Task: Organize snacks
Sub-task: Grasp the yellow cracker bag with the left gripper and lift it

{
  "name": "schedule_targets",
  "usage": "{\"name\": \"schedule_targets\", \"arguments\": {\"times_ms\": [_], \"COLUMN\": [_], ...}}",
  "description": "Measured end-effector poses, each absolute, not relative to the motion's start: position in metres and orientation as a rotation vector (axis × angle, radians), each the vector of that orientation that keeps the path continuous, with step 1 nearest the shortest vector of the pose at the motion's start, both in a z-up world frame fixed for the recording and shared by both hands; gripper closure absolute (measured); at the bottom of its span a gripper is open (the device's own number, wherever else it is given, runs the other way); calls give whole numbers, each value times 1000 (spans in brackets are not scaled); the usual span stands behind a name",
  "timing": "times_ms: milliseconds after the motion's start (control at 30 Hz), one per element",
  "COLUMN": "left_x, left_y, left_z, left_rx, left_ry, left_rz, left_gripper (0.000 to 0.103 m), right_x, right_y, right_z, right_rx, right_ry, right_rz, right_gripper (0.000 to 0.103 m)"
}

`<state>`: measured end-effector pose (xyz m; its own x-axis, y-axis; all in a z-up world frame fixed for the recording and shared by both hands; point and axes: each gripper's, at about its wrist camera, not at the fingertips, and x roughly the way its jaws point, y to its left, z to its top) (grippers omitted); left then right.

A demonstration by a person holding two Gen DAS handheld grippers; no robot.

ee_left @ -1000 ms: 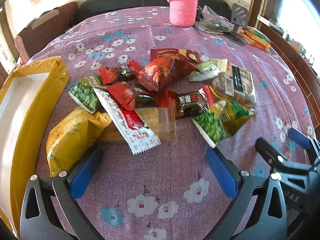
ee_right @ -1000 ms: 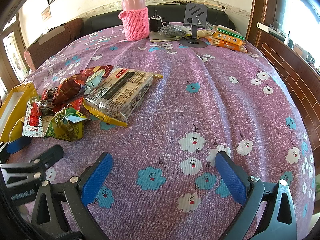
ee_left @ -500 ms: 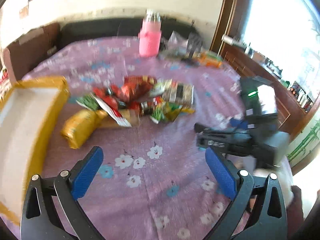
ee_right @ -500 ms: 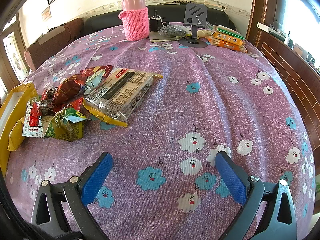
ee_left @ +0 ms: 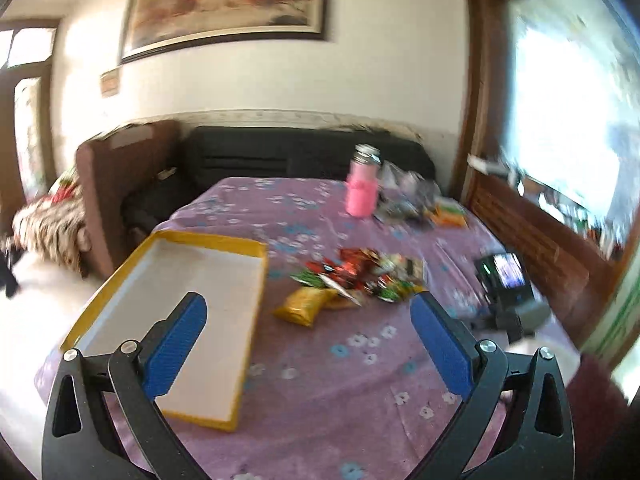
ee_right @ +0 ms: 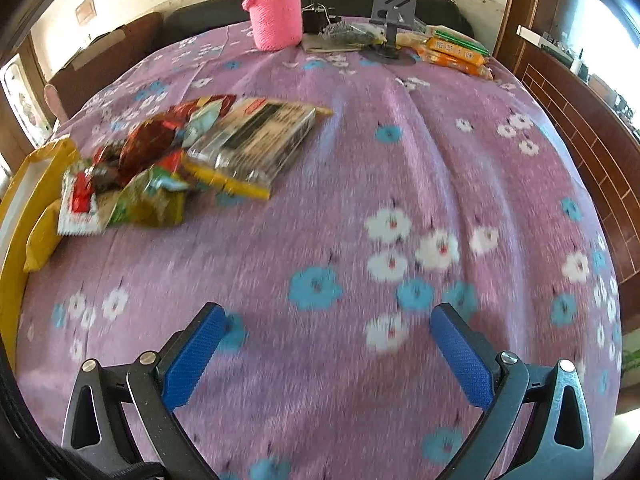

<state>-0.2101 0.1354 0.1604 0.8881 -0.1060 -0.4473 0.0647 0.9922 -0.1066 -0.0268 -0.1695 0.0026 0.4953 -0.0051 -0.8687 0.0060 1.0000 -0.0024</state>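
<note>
Raised well back from the snack pile [ee_left: 356,280] since the earlier frame, the left tool [ee_left: 308,344] is held spread and empty. Beside the yellow tray [ee_left: 248,248], the pile is seen on the purple floral desk [ee_right: 360,200]. The right tool [ee_right: 324,354] is spread, empty. Package lettering is blurred beyond reading.

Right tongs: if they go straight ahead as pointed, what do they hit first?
Probably nothing at first: bare floral tablecloth lies ahead of the open right tongs. The snack pile sits left of that line, the pink bottle far beyond. Depth is unclear.
</note>
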Motion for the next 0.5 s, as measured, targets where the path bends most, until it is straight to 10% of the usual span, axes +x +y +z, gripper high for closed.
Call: {"name": "schedule_targets", "arguments": {"times_ms": [500], "left_x": [-200], "left_y": [178], "left_z": [147], "left_rx": [-166], "left_ry": [475], "left_rz": [-66], "left_gripper": [0], "right_x": [-56], "right_y": [-151], "right_z": [66], "right_rx": [162], "right_ry": [909], "right_rz": [184], "right_gripper": [25]}}
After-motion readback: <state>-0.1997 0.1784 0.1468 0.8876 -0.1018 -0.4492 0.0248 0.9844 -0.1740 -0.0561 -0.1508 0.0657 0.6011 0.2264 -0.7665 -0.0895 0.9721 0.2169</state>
